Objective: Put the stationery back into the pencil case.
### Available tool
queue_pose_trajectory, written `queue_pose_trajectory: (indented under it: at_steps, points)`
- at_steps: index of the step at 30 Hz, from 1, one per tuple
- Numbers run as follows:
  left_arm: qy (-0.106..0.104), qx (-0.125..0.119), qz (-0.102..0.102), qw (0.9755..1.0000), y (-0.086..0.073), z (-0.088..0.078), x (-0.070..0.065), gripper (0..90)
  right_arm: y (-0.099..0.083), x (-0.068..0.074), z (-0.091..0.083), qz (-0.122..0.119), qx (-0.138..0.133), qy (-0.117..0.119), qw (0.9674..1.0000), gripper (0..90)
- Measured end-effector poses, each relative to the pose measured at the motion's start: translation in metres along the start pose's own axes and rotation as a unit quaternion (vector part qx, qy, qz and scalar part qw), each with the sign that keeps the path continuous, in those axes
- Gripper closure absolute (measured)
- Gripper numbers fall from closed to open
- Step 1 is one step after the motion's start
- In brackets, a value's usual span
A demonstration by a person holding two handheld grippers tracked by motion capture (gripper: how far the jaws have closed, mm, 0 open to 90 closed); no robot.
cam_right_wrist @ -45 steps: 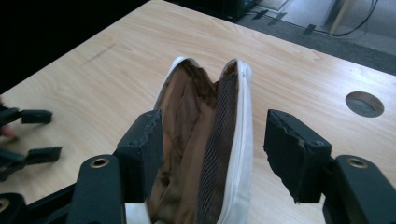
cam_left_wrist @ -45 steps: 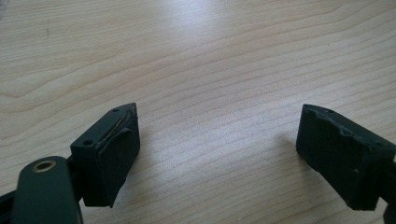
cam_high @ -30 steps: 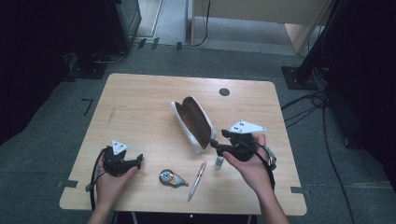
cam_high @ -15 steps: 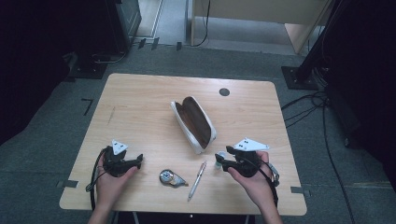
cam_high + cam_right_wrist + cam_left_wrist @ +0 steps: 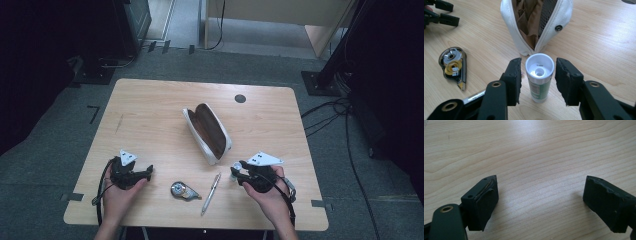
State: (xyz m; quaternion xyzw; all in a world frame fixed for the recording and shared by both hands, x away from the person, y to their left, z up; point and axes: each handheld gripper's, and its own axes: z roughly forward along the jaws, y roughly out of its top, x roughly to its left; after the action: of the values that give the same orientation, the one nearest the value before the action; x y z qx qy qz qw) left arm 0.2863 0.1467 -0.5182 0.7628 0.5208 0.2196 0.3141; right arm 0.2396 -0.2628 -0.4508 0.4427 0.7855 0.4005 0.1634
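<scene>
Glue stick [image 5: 539, 77], a small green tube with a white cap, stands upright on the light wooden table [image 5: 150, 115], its long axis vertical, directly between the fingers [image 5: 514, 80] of the right gripper [image 5: 537, 81]. A narrow gap shows on each side of the cap, so the fingers flank the tube without pressing it; they have just been closing around it. In the high view the right gripper [image 5: 239, 175] sits at the near right of the table, far nearer the tube than the left gripper [image 5: 142, 174], which rests at the near left with its fingers [image 5: 484, 200] spread wide over bare wood.

Just beyond the tube lies a white fabric pencil case [image 5: 536, 25], unzipped, its brown lining showing; nothing inside it can be made out. A translucent correction tape dispenser [image 5: 452, 65] and a silver pen [image 5: 210, 192] lie on the table between the two grippers. The coming move likely needs only a little more closing to take hold.
</scene>
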Motion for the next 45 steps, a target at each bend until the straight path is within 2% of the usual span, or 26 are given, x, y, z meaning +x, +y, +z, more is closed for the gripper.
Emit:
queue_pose_trajectory:
  at_steps: [5,14,27,38,45]
  points:
    - [0.000,0.000,0.000,1.0000,0.000,0.000,0.000,13.4,-0.001,0.001,0.000,-0.012,-0.003,-0.010,0.9999,66.1]
    - [0.000,0.000,0.000,1.0000,0.000,0.000,0.000,13.3,0.007,0.002,-0.008,-0.015,-0.019,-0.009,0.9997,66.3]
    - [0.000,0.000,0.001,1.0000,0.000,0.000,0.000,13.4,0.042,0.008,-0.020,-0.023,-0.042,0.001,0.9988,66.4]
    - [0.001,0.001,0.001,1.0000,0.001,0.000,0.000,13.4,0.080,0.015,-0.018,-0.037,-0.062,0.014,0.9973,66.4]
    - [0.002,-0.001,-0.002,1.0000,0.001,0.001,-0.001,13.4,0.102,0.021,-0.011,-0.052,-0.081,0.023,0.9951,66.4]
